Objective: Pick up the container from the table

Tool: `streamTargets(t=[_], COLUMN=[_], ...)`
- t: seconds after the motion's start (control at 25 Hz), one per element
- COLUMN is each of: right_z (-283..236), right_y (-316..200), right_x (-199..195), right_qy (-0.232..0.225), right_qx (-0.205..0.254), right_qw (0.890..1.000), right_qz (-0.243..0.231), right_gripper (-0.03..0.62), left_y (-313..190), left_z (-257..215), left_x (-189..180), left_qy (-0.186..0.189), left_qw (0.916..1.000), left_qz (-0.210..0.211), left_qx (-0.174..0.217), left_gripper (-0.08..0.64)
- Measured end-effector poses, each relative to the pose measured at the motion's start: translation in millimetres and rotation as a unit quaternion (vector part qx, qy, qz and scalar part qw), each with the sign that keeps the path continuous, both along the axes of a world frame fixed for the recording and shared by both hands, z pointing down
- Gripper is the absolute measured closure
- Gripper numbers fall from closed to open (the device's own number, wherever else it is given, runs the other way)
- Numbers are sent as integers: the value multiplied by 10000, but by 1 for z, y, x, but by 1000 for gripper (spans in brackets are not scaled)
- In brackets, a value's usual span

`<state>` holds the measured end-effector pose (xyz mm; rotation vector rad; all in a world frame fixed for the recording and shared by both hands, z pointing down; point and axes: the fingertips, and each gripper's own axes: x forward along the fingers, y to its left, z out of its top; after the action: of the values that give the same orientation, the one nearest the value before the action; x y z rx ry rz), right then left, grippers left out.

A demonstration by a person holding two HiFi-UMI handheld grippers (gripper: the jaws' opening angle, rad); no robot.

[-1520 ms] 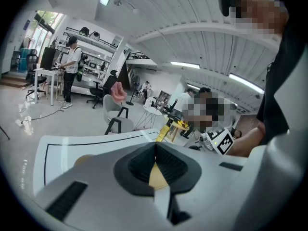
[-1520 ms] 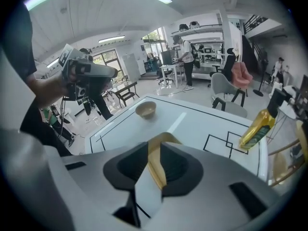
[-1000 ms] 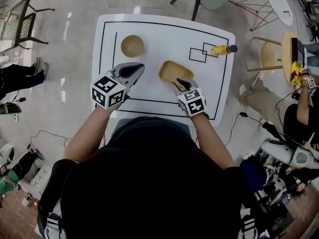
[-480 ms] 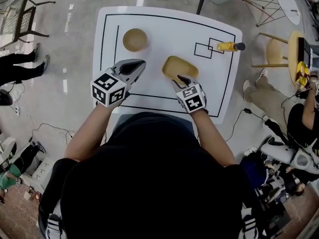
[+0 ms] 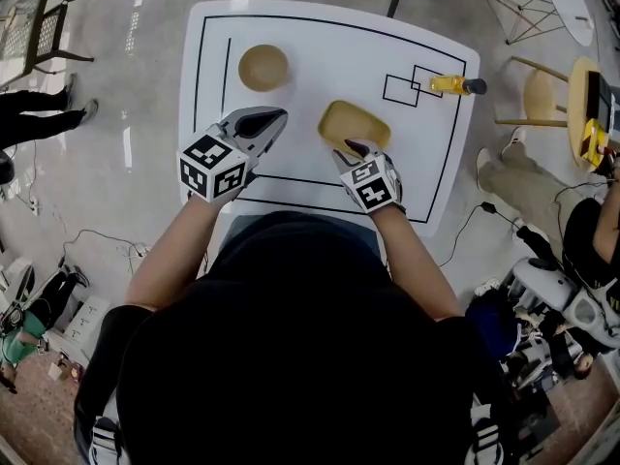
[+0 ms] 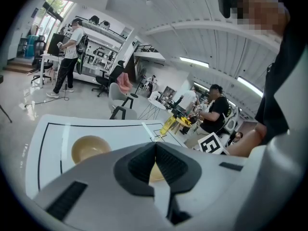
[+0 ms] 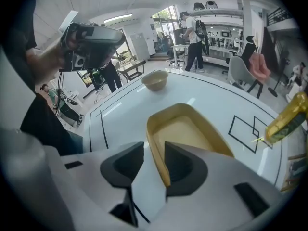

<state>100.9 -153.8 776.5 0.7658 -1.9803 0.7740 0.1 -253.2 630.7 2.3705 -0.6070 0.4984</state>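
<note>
- My right hand-held gripper (image 7: 154, 160) points steeply down at the near end of the container (image 7: 185, 129).
- Its jaws have just been opening and now stand wide. The container's near rim is between them, with one pad outside the wall and the other over the inside. Bare desk shows between the outer pad and the rim, so nothing is clamped.
- The container, a shallow yellow tray, sits flat on the white desk (image 5: 320, 42), right of centre inside the black outline.
- My left hand-held gripper (image 6: 155, 150) has its jaws closed tip to tip with nothing in them. It hovers over the near-left part of the desk, apart from the container.
- A round tan bowl (image 5: 263, 67) stands far left, and a yellow bottle (image 5: 450, 84) is far right by the drawn squares.
</note>
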Motion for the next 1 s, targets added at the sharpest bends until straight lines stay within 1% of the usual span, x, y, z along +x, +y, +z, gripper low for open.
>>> streamTargets(t=[0.36,0.6,1.0], right_z=[13,21,26], right_y=[5,6,10], right_x=[-2,1,2], right_qy=[329,473,601], right_qx=[-76,-140,-257], right_qw=[9981,9959,9934], right_qz=[-518,-763,-942], right_gripper=[454,454,463], left_y=[3,3,1], left_z=[8,11,10], left_x=[-4,-6,-14], left_qy=[-33,-32,-65], left_qw=[9999,9998,9997], left_qz=[-86,-133,-197], left_qx=[-106,-150,-164], left_gripper=[554,554,554])
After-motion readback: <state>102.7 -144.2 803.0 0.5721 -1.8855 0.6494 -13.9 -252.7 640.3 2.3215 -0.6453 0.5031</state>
